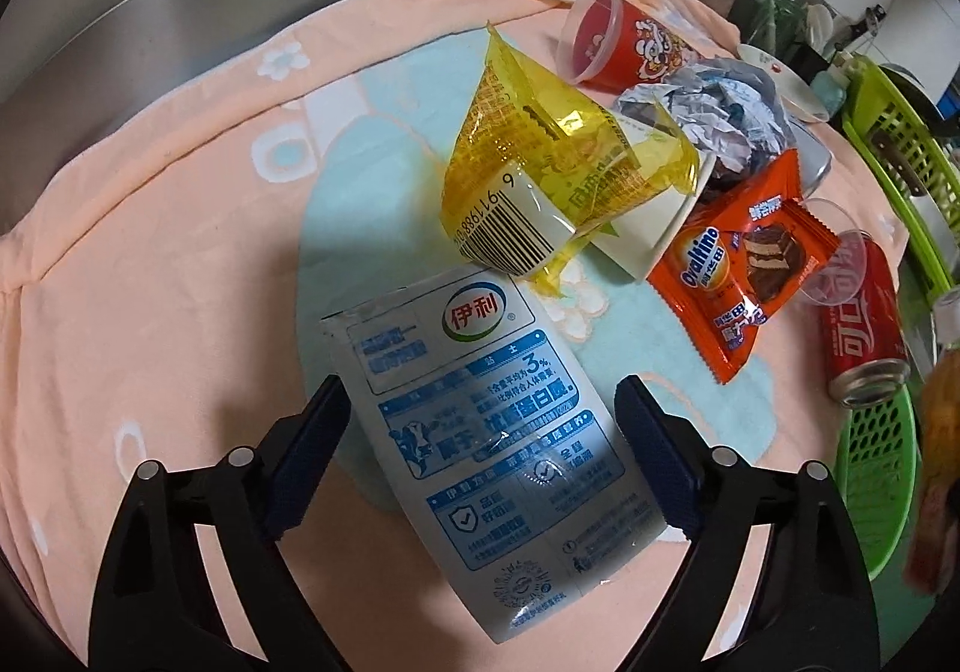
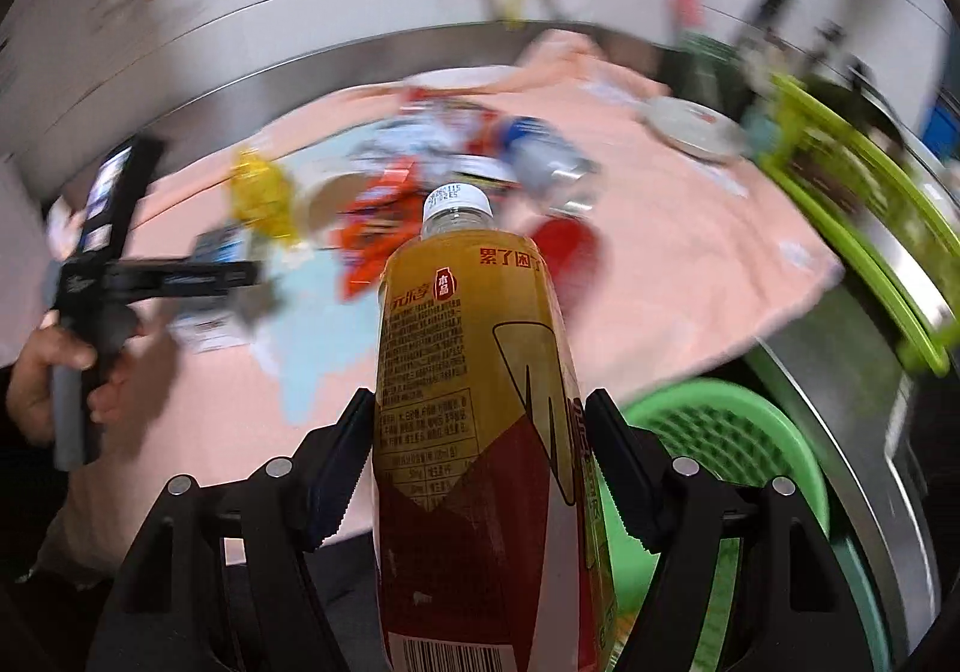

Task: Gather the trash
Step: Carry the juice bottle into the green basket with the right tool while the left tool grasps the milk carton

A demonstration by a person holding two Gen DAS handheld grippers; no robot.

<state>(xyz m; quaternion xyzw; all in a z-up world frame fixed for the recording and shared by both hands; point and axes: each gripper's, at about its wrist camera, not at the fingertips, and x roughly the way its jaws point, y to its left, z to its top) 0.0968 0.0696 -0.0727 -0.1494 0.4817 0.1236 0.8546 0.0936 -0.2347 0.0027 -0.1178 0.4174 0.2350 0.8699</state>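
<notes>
In the left wrist view my left gripper (image 1: 480,450) is open, its blue pads either side of a flat white-and-blue milk pouch (image 1: 492,432) lying on the peach towel (image 1: 150,282). Beyond it lie a yellow wrapper (image 1: 540,180), a white paper cup (image 1: 654,228), an orange Ovaltine wrapper (image 1: 738,270), crumpled paper (image 1: 714,108), a red plastic cup (image 1: 618,48) and a red cola can (image 1: 864,324). In the right wrist view my right gripper (image 2: 480,462) is shut on a yellow-and-red drink bottle (image 2: 480,402) with a white cap, held above the towel's near edge by the green basket (image 2: 720,432).
A green basket (image 1: 876,462) sits off the towel's right edge. A lime green dish rack (image 1: 900,150) and a white dish (image 1: 786,78) stand at the right. A steel counter and tiled wall lie behind. The right wrist view is motion-blurred; the left gripper (image 2: 120,276) and hand show at its left.
</notes>
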